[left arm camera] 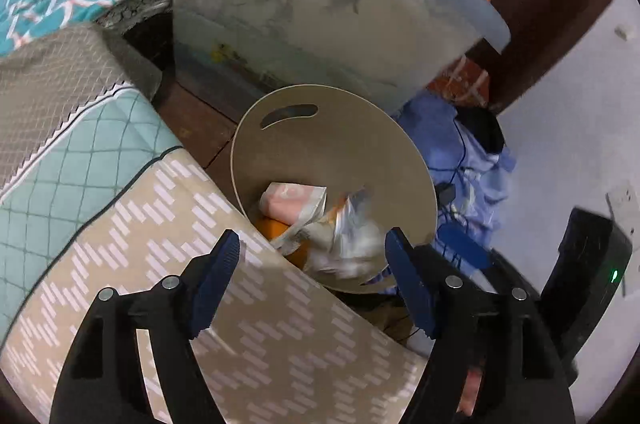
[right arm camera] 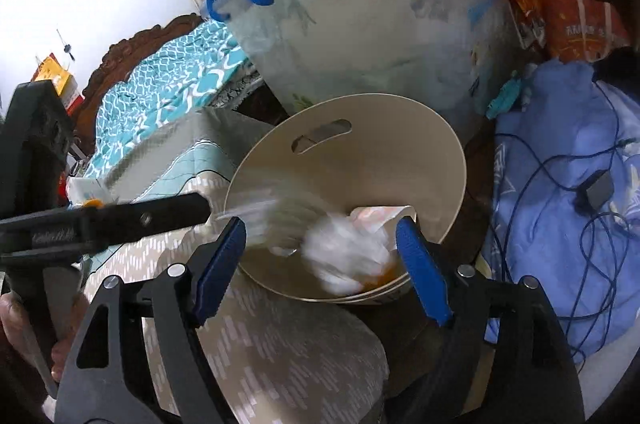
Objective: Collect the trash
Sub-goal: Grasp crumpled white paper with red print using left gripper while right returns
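My way into the beige bin (left arm camera: 340, 143) lies through its open mouth, though the trash (left arm camera: 320, 220) piled inside takes up its lower part. The patterned bed edge (left arm camera: 240, 324) presses against the bin's left rim. A big clear storage tub (left arm camera: 304, 7) stands just behind it. On the right, blue cloth (right arm camera: 560, 191) with tangled cables (right arm camera: 592, 183) crowds the floor.

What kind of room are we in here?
Most likely a bedroom: a bed with a teal patterned blanket and carved wooden headboard, a clear storage bin, and a beige wastebasket beside the mattress.
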A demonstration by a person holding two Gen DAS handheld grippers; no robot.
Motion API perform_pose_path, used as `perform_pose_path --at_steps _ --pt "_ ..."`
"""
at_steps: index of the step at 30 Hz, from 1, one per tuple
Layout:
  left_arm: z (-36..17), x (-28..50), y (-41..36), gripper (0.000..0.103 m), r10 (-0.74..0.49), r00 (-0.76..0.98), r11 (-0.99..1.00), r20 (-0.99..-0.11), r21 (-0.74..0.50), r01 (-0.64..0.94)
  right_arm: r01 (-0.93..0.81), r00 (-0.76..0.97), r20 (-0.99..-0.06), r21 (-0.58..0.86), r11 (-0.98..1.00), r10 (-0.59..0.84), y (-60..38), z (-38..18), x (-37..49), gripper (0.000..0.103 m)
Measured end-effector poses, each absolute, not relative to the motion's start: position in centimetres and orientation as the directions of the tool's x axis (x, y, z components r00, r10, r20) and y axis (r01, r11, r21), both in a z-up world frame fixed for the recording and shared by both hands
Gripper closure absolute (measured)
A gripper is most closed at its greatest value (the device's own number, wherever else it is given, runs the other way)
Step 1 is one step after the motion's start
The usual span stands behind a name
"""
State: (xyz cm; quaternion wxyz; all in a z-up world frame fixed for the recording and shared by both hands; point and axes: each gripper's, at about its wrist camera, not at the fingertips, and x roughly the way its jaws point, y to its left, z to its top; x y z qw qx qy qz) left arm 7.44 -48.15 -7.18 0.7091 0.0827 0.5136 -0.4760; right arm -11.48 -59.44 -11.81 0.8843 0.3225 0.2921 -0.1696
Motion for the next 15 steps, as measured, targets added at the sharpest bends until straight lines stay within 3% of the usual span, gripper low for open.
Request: perform_pose_path --at_steps 7,15 --pt "-6.2 5.9 -41.3 0.032 -0.603 0.075 0.564 -0.794 -0.358 0.744 0.520 0.794 -0.569 0.453 0.724 -0.215 -58.7 -10.9 -13.3 0.026" --pt "-6.9 2.5 -27.3 0.031 -0.489 0.273 0.663 -0.828 -0.150 0.733 0.415 0.831 -0.551 0.518 0.748 -0.079 -52.8 -10.3 -12.1 0.034"
